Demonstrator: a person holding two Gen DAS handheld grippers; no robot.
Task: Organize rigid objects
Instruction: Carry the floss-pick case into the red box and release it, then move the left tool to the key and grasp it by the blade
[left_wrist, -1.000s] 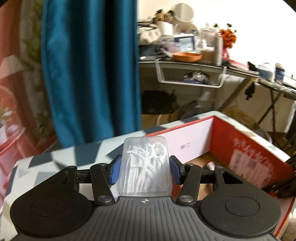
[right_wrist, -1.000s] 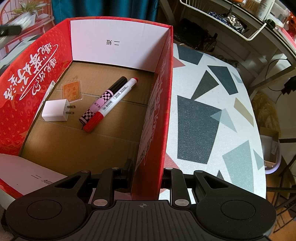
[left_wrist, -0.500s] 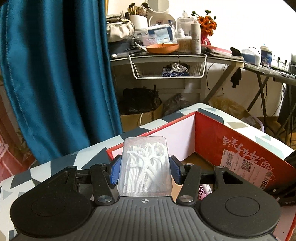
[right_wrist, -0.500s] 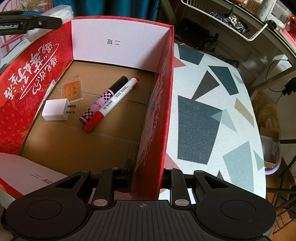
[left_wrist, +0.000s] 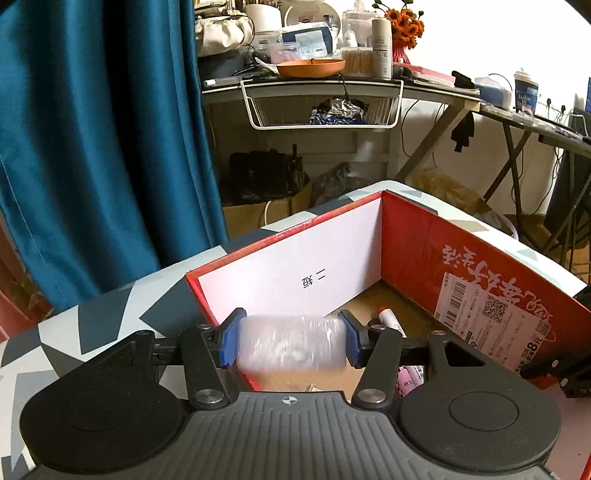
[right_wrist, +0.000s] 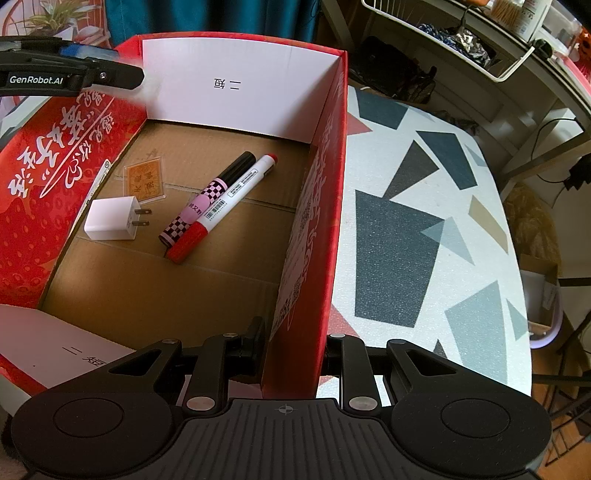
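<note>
My left gripper (left_wrist: 291, 341) is shut on a clear plastic box of white floss picks (left_wrist: 291, 349), which looks blurred between the blue pads. It hangs over the near-left corner of the open red cardboard box (left_wrist: 480, 266). The same gripper (right_wrist: 74, 75) shows at the top left of the right wrist view, above the box's left wall. My right gripper (right_wrist: 295, 350) is shut on the red box's right wall (right_wrist: 314, 221). On the box floor lie a red-capped white marker (right_wrist: 229, 206), a checkered pink marker (right_wrist: 207, 203), a white charger plug (right_wrist: 110, 218) and an orange card (right_wrist: 144, 179).
The box stands on a white table with grey and black geometric shapes (right_wrist: 424, 240). Behind it hang a teal curtain (left_wrist: 103, 147) and a cluttered desk with a wire basket (left_wrist: 321, 110). A folding table (left_wrist: 535, 122) stands at the right.
The left gripper has swung toward the red box and dipped, reaching in over its left wall. The floss box now sits lower and blurred between the pads. The right gripper stayed still.
</note>
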